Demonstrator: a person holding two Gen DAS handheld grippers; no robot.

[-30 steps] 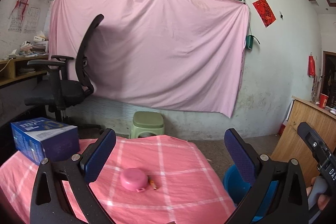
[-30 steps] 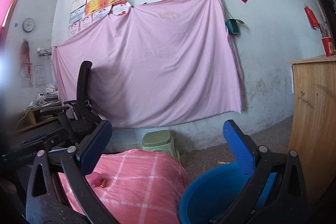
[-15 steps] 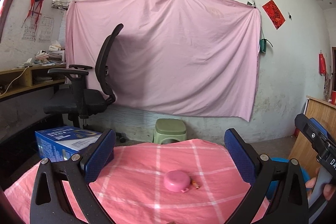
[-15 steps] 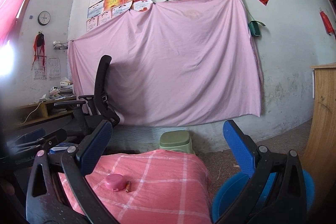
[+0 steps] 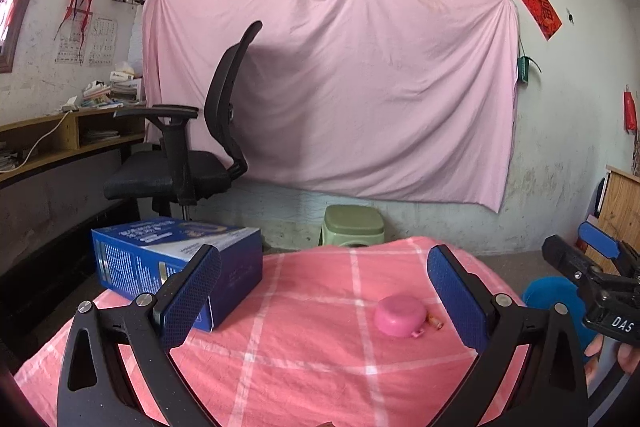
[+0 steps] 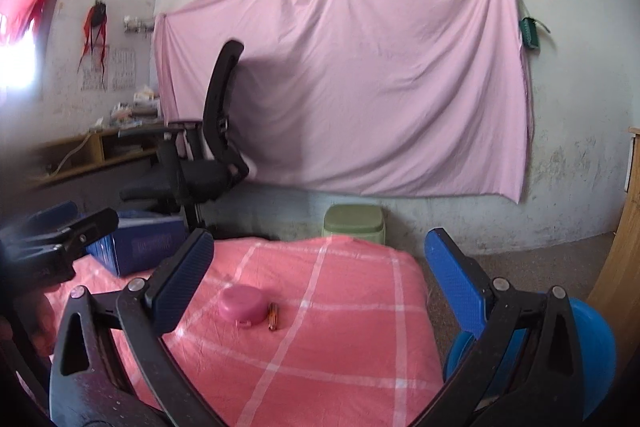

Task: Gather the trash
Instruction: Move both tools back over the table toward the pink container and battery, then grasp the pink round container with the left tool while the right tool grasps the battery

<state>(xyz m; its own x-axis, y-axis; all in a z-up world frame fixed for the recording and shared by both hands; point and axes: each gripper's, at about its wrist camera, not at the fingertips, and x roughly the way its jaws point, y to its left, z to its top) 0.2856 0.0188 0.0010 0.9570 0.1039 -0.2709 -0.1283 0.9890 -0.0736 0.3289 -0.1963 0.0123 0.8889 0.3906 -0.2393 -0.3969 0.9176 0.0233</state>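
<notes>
While both of my tongs hang over the near edge of the surface (image 5: 304,367), I see the left tongs (image 5: 322,297) spread wide with nothing between the pads, and the right tongs (image 6: 316,277) spread just as wide and bare. Beyond them, toward the right edge of the pink checked cloth, lies the trash: a short, thin brown-orange stub (image 6: 273,315), too small for me to tell what it is. It rests just beside a round pink case (image 5: 400,315), on that case's right. At the far left corner sits a blue box (image 5: 168,267), well apart from the stub. I have bare cloth all around the stub and case on the near side and the far side. Past the right edge, lower than the surface, stands a blue bin (image 6: 596,339). Beyond the far edge I see a green stool (image 5: 354,227), a black office chair (image 5: 192,147), then a pink sheet (image 5: 340,87) on the wall.
</notes>
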